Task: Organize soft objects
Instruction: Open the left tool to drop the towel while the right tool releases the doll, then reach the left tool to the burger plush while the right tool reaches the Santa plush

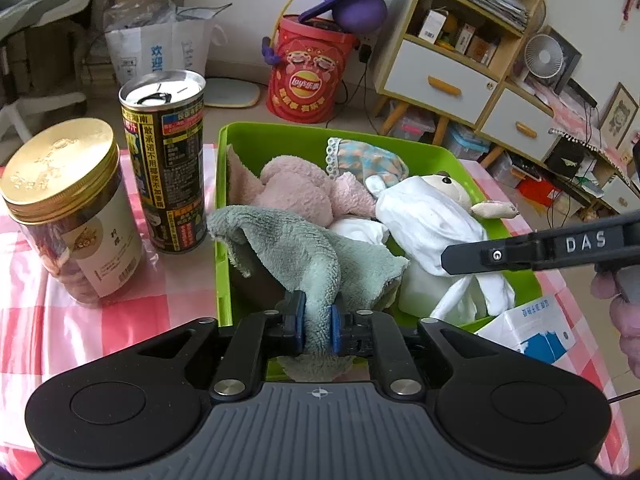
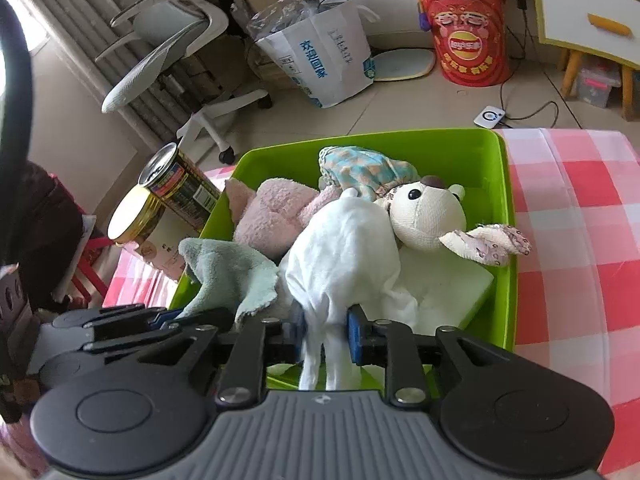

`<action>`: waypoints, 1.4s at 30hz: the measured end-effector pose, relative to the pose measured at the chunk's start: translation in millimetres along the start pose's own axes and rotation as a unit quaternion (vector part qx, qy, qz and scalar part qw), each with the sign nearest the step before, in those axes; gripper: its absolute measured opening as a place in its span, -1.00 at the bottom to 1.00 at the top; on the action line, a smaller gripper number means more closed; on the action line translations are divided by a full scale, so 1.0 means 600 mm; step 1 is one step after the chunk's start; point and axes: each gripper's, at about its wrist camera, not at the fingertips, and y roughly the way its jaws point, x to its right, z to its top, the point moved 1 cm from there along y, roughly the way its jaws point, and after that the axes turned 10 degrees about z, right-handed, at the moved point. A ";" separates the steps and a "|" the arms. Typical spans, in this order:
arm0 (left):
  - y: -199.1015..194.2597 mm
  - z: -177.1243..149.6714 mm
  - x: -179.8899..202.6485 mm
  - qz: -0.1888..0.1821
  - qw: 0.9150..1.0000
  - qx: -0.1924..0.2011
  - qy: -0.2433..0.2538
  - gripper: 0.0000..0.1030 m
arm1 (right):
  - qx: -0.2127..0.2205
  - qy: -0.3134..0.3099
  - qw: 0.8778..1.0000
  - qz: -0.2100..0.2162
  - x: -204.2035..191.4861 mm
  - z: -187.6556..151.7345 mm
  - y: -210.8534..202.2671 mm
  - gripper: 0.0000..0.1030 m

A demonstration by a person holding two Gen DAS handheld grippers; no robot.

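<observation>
Risk of spillover: left hand-held gripper [image 1: 316, 326] narrowly pinching the green cloth [image 1: 304, 252] and right hand-held gripper [image 2: 327, 338] clamped on the white cloth [image 2: 344, 256], both above the crowded green bin [image 2: 506, 240], where either cloth may drape over the rim.

Pink checked table [image 2: 580, 200] is carrying the green bin [image 1: 222, 184]; jar [image 1: 68, 216] and can [image 1: 170, 160] sitting at its nine o'clock.
</observation>
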 end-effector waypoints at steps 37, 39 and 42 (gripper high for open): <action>-0.214 -0.117 -0.089 0.064 0.992 0.065 -0.082 0.90 | 0.133 -0.006 0.991 -0.008 -0.163 -0.168 -0.157 0.26; -0.208 -0.130 -0.094 0.069 0.991 0.066 -0.092 0.90 | 0.133 -0.001 0.991 -0.009 -0.164 -0.185 -0.143 0.26; -0.192 -0.146 -0.100 0.079 0.991 0.055 -0.097 0.90 | 0.144 0.017 0.989 -0.001 -0.156 -0.218 -0.121 0.27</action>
